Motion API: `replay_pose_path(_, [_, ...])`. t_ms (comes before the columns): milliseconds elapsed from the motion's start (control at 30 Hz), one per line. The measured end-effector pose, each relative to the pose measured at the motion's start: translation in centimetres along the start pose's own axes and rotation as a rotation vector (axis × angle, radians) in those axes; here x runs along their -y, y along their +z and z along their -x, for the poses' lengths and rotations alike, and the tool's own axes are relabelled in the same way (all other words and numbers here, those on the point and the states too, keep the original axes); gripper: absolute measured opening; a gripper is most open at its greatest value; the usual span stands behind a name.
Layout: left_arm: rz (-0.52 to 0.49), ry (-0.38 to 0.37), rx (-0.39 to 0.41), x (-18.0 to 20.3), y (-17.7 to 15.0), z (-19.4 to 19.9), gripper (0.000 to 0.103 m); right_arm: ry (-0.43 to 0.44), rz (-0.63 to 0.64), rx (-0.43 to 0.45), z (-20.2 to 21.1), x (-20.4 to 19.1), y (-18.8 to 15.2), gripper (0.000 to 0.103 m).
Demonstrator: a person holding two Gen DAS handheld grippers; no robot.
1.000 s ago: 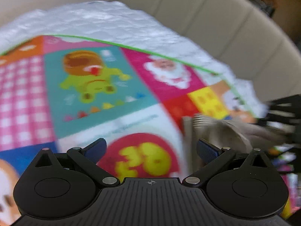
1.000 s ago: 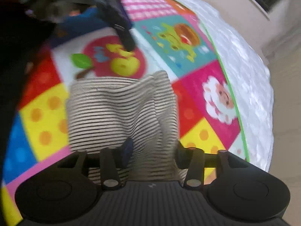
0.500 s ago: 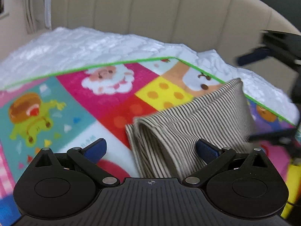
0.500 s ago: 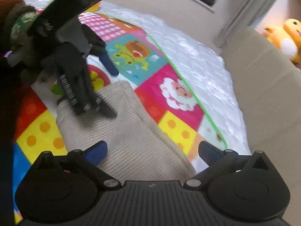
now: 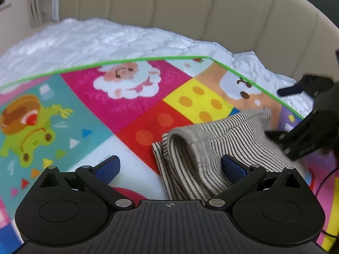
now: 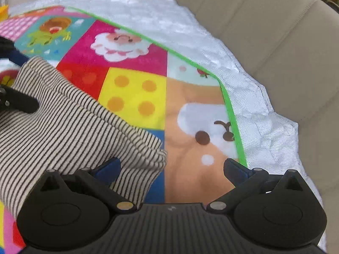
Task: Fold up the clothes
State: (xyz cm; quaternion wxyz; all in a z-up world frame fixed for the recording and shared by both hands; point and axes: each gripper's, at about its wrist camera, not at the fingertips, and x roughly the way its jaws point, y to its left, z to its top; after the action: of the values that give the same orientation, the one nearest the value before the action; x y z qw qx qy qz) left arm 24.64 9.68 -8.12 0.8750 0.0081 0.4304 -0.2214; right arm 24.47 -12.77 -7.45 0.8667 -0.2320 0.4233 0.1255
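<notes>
On cartoon patchwork play mat (image 5: 135, 114), quilted white cover beneath: folded striped knit garment (image 5: 203, 148). Beige padded backrest (image 6: 264, 31) behind. My left tongs (image 5: 170, 167), right tongs (image 6: 171, 167) spread, empty.

The right tool (image 6: 171, 166), clamped on the striped garment (image 6: 70, 124) a second ago, has let go and gapes wide; the garment lies folded on the play mat (image 6: 135, 93), the left tool (image 5: 169, 166) swung beside it.
</notes>
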Motion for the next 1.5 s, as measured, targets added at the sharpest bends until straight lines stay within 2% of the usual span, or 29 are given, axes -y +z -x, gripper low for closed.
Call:
replay_pose_path(67, [0.011,-0.021,-0.003,-0.3,0.0,-0.4,0.103,0.007,-0.028,0.011,0.0,0.2,-0.4,0.103])
replay_pose_path(233, [0.027,-0.028,-0.005,-0.5,-0.1,-0.7,0.103,0.061,-0.223,-0.008,-0.1,1.7,-1.6,0.103])
replay_pose_path(400, [0.031,-0.02,-0.006,-0.4,-0.2,-0.6,0.103,0.036,-0.268,0.047,2.2,1.7,-1.9,0.103])
replay_pose_path(467, [0.035,-0.02,-0.005,-0.4,-0.2,-0.6,0.103,0.061,-0.3,0.083,4.2,1.7,-2.4,0.103])
replay_pose_path(533, [0.036,-0.02,0.002,-0.4,-0.3,-0.5,0.103,0.089,-0.362,0.099,6.6,1.4,-3.2,0.103])
replay_pose_path(700, [0.03,-0.033,0.038,-0.5,-0.4,0.8,0.103,0.278,-0.557,0.08,10.6,0.3,-5.8,0.103])
replay_pose_path(833, [-0.016,-0.004,0.101,0.0,-0.1,3.9,0.103,0.342,-0.643,-0.027,9.9,-1.9,-7.3,0.103])
replay_pose_path(867, [-0.041,-0.018,0.117,0.3,0.2,4.6,0.103,0.375,-0.681,-0.047,9.6,-2.1,-7.7,0.098])
replay_pose_path(900, [-0.066,-0.035,0.133,0.6,0.5,5.3,0.103,0.408,-0.719,-0.067,9.2,-2.3,-8.1,0.088])
replay_pose_path(967, [-0.119,-0.114,0.147,1.5,1.5,6.2,0.103,0.475,-0.795,-0.108,8.4,-2.8,-8.8,0.076])
replay_pose_path(1033, [-0.169,-0.195,0.134,2.2,2.6,6.0,0.103,0.509,-0.903,-0.119,7.4,-2.6,-9.4,0.068])
replay_pose_path(1100, [-0.172,-0.268,0.084,2.7,3.8,4.8,0.103,0.54,-1.007,-0.108,6.5,-2.0,-9.9,0.059])
replay_pose_path(1200, [-0.137,-0.346,-0.037,2.3,5.1,1.5,0.103,0.58,-1.042,-0.057,5.5,-1.4,-10.0,0.059])
replay_pose_path(1267, [-0.147,-0.359,-0.109,1.7,5.2,-0.7,0.103,0.593,-1.044,-0.047,5.1,-0.9,-10.1,0.059])
replay_pose_path(1500, [-0.156,-0.39,-0.164,0.8,4.5,-2.2,0.103,0.591,-1.025,-0.016,3.1,2.2,-9.1,0.059])
